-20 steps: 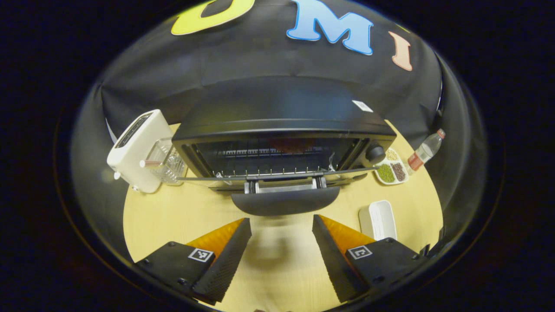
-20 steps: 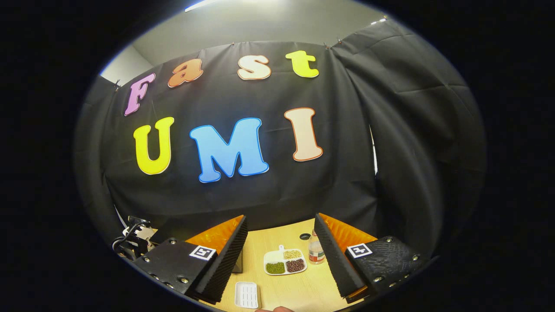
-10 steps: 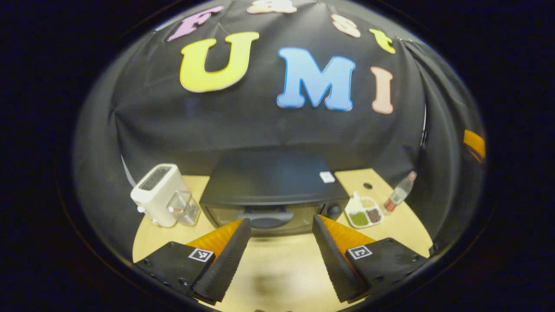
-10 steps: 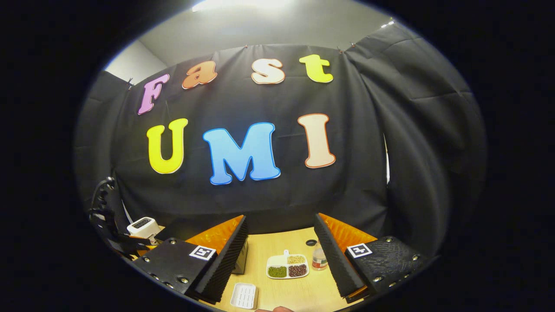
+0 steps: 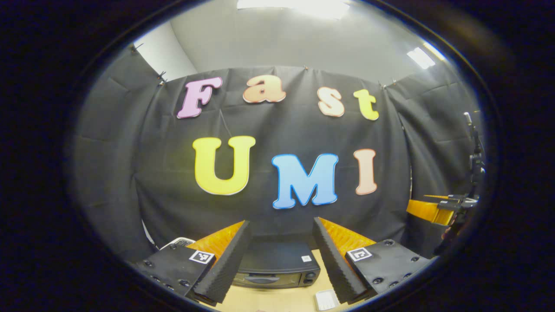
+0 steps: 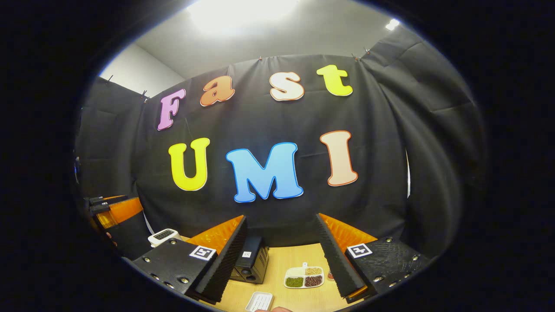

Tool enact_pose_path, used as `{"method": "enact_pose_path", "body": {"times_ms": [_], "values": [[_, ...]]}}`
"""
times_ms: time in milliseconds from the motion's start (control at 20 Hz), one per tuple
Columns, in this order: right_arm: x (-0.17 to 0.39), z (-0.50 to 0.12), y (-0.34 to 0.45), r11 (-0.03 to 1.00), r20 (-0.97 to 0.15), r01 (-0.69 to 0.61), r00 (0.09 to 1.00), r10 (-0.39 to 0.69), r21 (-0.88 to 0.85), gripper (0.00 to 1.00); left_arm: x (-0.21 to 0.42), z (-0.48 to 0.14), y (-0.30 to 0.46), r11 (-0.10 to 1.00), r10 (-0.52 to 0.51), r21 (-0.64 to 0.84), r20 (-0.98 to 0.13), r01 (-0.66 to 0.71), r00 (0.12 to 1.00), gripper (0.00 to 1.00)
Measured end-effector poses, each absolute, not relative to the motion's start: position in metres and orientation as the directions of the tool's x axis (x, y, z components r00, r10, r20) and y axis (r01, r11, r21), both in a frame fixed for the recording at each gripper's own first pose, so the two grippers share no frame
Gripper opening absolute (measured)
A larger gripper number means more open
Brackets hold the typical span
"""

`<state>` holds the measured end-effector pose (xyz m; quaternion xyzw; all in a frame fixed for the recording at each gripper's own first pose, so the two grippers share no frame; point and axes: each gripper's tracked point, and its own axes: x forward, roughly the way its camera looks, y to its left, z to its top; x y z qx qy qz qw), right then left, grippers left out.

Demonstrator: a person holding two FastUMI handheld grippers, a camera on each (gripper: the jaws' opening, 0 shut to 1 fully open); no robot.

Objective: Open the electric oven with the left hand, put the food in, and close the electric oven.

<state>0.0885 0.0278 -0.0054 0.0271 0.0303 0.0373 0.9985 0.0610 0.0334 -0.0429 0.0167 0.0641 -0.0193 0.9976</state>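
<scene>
The wooden surface (image 6: 299, 260) carries everything, seen low in both views. Largest on it is the black electric oven (image 5: 277, 265), standing toward the back edge against the booth wall; in the left gripper view its door, with the curved handle across the front, looks shut, and nothing can be seen through it from this distance. A white toaster (image 6: 164, 235) stands near the surface's left edge, beside the oven. To the oven's right, in the right gripper view, lies a white divided dish (image 6: 304, 277) holding green, brown and pale grains, and closer to the front edge a small white ribbed tray (image 6: 259, 300).

The left hand-held gripper (image 5: 281, 255) hangs high above the front edge, well apart from the oven, its fingers spread wide with nothing between them. The right hand-held gripper (image 6: 282, 255) is likewise raised, spread and holding nothing, looking over the right half of the surface.

With the door shut and both tools lifted clear and unladen, the task reads as either finished or not yet begun; which of these cannot be told from the oven's outside. If food is already inside, nothing remains but to rest. If not, the next move calls for the left hand-held gripper to descend to the door handle, close on it and pull down and outward.
</scene>
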Motion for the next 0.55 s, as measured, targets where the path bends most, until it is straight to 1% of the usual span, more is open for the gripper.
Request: {"method": "enact_pose_path", "body": {"times_ms": [50, 150, 350, 500, 550], "values": [[0.083, 0.005, 0.028, 0.997, -0.038, -0.065, 0.997, 0.067, 0.051, 0.94, 0.059, -0.034, 0.035, 0.998, -0.038, 0.039, -0.113, 0.043, 0.993, 1.0], [0.072, 0.018, 0.03, 0.999, -0.021, -0.037, 0.999, 0.037, 0.03, 0.94, 0.053, -0.033, 0.043, 0.999, -0.024, 0.03, -0.122, 0.028, 0.992, 1.0], [0.048, 0.025, 0.048, 0.999, -0.011, -0.035, 0.999, 0.035, 0.004, 0.94, 0.035, -0.026, 0.053, 0.999, -0.035, 0.019, -0.117, 0.037, 0.993, 1.0], [0.034, 0.024, 0.065, 0.999, -0.018, -0.036, 0.999, 0.036, 0.02, 0.94, 0.02, -0.028, 0.059, 0.998, -0.061, 0.018, -0.122, 0.063, 0.991, 1.0], [0.031, 0.024, 0.068, 0.999, -0.019, -0.033, 0.999, 0.034, 0.012, 1.0, 0.016, -0.029, 0.062, 0.997, -0.07, 0.014, -0.125, 0.072, 0.99, 1.0]]}}
